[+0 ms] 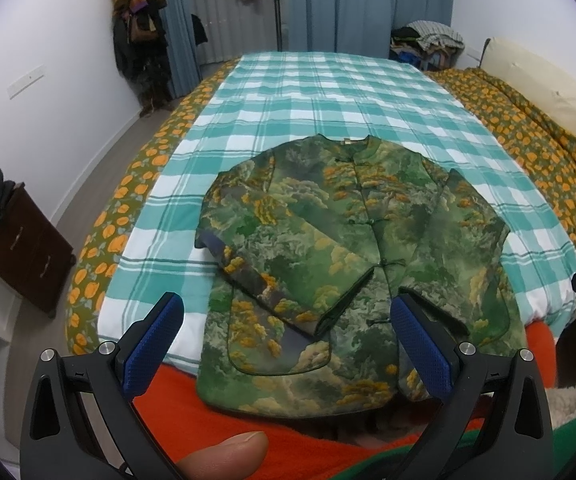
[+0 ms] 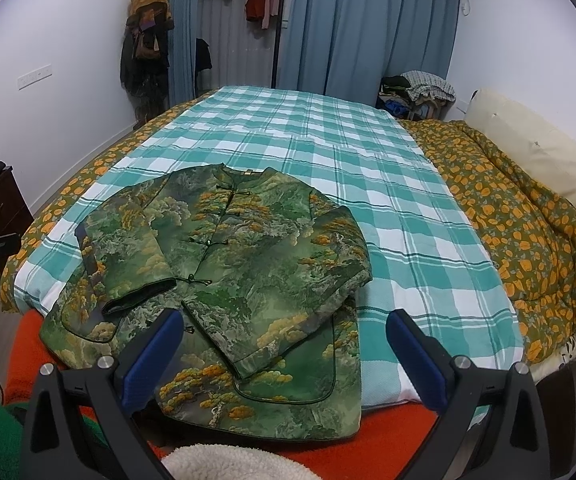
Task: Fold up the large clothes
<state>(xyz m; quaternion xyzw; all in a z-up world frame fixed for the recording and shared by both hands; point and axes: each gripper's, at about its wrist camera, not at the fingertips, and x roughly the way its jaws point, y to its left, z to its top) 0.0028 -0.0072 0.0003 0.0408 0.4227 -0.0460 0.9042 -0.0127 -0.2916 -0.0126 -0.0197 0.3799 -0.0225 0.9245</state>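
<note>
I am holding my left tongs (image 1: 288, 344) apart and gripping nothing, their blue dimpled pads (image 1: 421, 344) framing the lower middle of the left view. My right tongs (image 2: 284, 354) are likewise standing wide apart and bare. The jacket (image 1: 351, 264) is lying face up in the centre of the left view, a padded green brocade with orange tree patches and knotted frog buttons, both sleeves folded across its front. It is resting on the teal checked quilt (image 1: 327, 96), its rounded hem overhanging onto the orange blanket (image 1: 248, 412). My thumb (image 1: 224, 456) is showing at the bottom edge.
</note>
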